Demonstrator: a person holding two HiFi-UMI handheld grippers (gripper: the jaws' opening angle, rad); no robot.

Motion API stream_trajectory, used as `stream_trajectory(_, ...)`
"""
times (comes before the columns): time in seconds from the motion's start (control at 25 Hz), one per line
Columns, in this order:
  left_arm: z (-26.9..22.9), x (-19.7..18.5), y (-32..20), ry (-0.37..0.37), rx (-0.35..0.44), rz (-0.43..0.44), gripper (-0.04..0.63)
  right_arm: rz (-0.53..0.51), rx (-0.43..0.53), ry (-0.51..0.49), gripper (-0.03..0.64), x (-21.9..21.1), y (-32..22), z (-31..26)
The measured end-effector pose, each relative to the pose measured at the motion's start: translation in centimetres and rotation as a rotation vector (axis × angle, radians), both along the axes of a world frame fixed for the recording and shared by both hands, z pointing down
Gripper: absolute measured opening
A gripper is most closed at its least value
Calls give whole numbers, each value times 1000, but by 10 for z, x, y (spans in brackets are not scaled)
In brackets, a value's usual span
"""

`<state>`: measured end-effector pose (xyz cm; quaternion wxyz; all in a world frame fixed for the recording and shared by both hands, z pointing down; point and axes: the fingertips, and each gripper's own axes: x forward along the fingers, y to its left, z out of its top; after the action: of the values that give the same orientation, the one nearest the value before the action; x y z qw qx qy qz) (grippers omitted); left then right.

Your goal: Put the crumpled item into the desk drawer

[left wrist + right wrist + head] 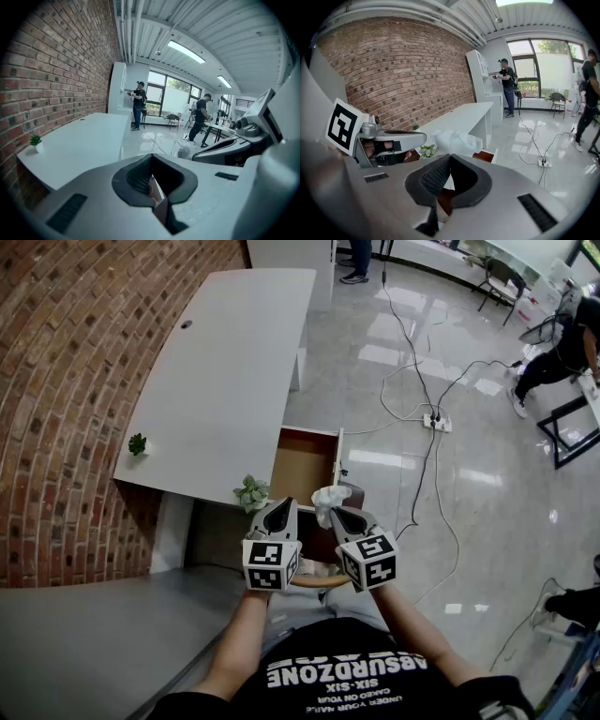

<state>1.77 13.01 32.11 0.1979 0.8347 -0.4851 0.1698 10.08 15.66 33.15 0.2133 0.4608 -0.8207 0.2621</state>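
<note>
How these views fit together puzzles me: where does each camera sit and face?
Head view: on the head, steeply down at desk and open drawer; shows forearms, left gripper, right gripper.
Left gripper view: on the left gripper, along the desk toward windows; shows its shut jaws.
Right gripper view: on the right gripper, toward desk and brick wall; shows its jaws shut on a crumpled wad.
All three show that wad.

Two grippers — left gripper (280, 505), right gripper (336, 512) — one crumpled item (328, 495), one desk (225, 362), one open drawer (302, 465), two potted plants (138, 443) (251, 493) at the desk's left edge and near right corner, one power strip (437, 422) on the floor (497, 521).
</note>
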Motion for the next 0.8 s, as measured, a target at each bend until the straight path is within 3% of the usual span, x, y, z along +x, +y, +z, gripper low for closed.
stream_trajectory(0.2, 1, 1, -11, 40, -8, -2, 5, 16, 14, 0, 0, -1, -12, 0)
stream_trajectory(0.8, 9, 0, -19, 42, -29, -8, 5, 25, 18, -8, 0, 5, -36, 0)
